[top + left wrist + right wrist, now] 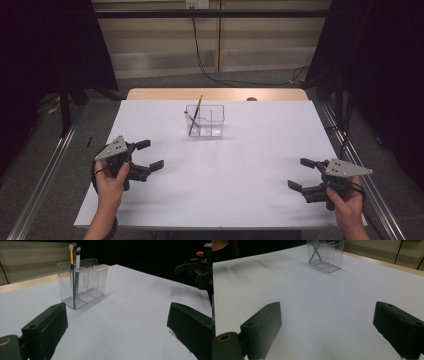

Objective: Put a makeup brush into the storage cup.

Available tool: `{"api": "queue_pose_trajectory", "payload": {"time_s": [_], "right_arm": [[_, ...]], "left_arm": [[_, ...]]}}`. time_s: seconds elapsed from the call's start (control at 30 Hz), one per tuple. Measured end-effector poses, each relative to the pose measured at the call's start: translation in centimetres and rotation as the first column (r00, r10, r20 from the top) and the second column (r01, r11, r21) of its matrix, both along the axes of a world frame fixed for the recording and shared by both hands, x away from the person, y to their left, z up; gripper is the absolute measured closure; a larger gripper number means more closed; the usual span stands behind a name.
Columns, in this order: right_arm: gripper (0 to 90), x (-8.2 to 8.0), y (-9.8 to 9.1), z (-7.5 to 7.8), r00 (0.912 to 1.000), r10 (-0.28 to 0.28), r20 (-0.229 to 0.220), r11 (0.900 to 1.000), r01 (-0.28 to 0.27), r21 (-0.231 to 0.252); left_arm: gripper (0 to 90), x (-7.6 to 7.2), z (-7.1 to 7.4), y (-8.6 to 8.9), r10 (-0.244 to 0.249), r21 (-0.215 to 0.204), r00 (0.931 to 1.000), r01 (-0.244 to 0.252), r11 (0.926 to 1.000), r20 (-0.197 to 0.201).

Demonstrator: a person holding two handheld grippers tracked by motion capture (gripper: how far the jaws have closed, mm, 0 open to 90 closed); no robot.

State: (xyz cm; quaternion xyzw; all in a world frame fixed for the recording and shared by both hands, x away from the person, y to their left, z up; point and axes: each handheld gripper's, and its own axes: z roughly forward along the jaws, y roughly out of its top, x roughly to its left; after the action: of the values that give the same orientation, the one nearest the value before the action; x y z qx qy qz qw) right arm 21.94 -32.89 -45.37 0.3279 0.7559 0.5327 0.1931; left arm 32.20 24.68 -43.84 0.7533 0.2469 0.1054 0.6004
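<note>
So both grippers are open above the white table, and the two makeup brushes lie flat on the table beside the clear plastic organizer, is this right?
Not quite. The two makeup brushes, the orange-handled one and the grey-handled one, stand inside the end compartment of the clear plastic organizer, not flat beside it; the left gripper view shows this. The rest holds: the left gripper and the right gripper are open above the white table.

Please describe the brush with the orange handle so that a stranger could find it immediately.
On the white table, toward its far edge, stands a clear plastic holder with compartments. Two brushes lean in its left compartment. The one you want has an orange handle; its neighbour, the grey brush, is silver-grey.
</note>
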Motion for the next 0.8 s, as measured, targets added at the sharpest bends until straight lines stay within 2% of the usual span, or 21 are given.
{"api": "queue_pose_trajectory", "payload": {"time_s": [0.37,0.57,0.67,0.8], "right_arm": [[8.3,0.0,-0.3,-0.1,0.9999,-0.013,0.000,0.9999,0.013,0.002],[8.3,0.1,-0.5,-0.1,0.9999,-0.016,0.001,0.9999,0.016,0.002],[8.3,0.1,-0.6,-0.2,0.9998,-0.018,0.003,0.9998,0.018,0.005],[8.3,0.2,-0.7,-0.2,0.9997,-0.024,0.002,0.9997,0.024,0.006]], "left_arm": [[3.3,-0.4,0.1,0.6,0.002,-0.019,1.0000,-0.002,0.9998,0.006],[3.3,-0.6,0.0,0.9,0.001,-0.019,1.0000,-0.001,0.9998,0.001],[3.2,-0.7,0.0,1.0,-0.002,-0.007,1.0000,0.002,1.0000,0.008],[3.2,-0.9,0.1,1.1,0.003,-0.023,0.9999,-0.003,0.9997,0.012]]}}
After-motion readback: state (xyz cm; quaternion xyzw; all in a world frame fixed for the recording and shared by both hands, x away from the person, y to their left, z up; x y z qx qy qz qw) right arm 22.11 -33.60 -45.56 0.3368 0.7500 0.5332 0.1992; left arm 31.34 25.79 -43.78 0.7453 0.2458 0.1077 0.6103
